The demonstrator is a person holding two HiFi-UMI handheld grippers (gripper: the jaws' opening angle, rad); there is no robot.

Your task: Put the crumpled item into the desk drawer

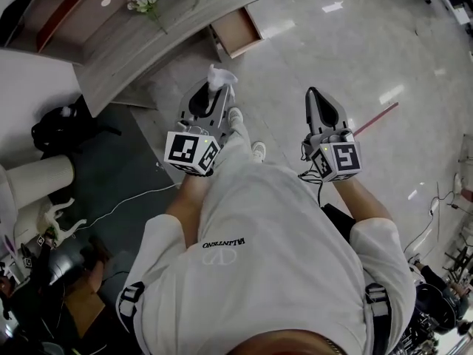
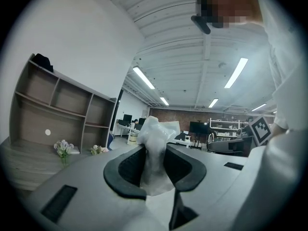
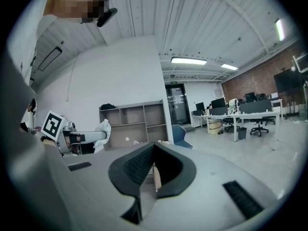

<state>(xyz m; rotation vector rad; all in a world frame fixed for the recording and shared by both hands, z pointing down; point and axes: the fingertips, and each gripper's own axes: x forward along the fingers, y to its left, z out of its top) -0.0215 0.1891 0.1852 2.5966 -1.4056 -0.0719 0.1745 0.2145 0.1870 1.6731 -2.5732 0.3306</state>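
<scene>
The crumpled item [image 1: 220,77] is a white wad of thin paper or plastic. My left gripper [image 1: 213,98] is shut on it, and it sticks up between the dark pads [image 2: 126,170] in the left gripper view. The wad [image 2: 155,131] hides what lies straight ahead of the left gripper [image 2: 154,153]. The desk [image 1: 148,46] stands ahead at the upper left, with its wooden drawer [image 1: 238,29] pulled open towards the floor. My right gripper [image 1: 313,93] is held level to the right, shut, with nothing between its tips. From the right gripper [image 3: 154,146] view, the wad [image 3: 102,131] shows at the left.
Small flower bunches [image 1: 144,2] sit on the desk top. An open shelf unit [image 2: 57,109] stands against the wall. A black bag [image 1: 63,128] and a white cylinder [image 1: 41,180] are on the floor at the left, a red stick [image 1: 377,118] at the right.
</scene>
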